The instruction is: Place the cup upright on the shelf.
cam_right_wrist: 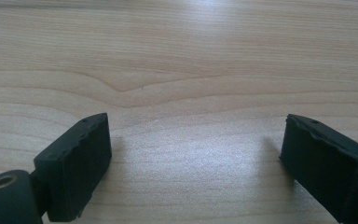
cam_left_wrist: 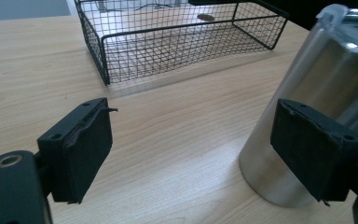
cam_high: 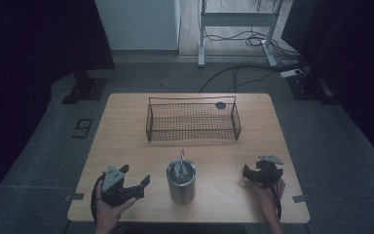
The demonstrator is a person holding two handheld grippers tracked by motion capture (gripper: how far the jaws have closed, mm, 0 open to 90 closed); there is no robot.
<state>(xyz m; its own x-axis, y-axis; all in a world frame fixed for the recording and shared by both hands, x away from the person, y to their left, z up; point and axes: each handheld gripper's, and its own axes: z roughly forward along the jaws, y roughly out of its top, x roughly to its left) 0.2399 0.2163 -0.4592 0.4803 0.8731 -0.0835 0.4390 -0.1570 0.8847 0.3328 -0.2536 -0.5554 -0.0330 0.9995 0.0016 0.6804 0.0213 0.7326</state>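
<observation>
Jaws wide apart both sides; tumbler [cam_left_wrist: 307, 93] top cropped.

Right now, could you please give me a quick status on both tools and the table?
Left tool open, empty, beside shiny steel cylindrical canister. Right tool open, empty, over bare wood. Black wire mesh basket behind, untouched.

A light wooden table [cam_high: 126, 141] stands on grey floor [cam_high: 39, 161]. Beyond its far edge a white desk frame [cam_high: 236, 22] stands among loose cables [cam_high: 233, 73]. Dark panels, perhaps curtains, flank the table. The room is dim.
</observation>
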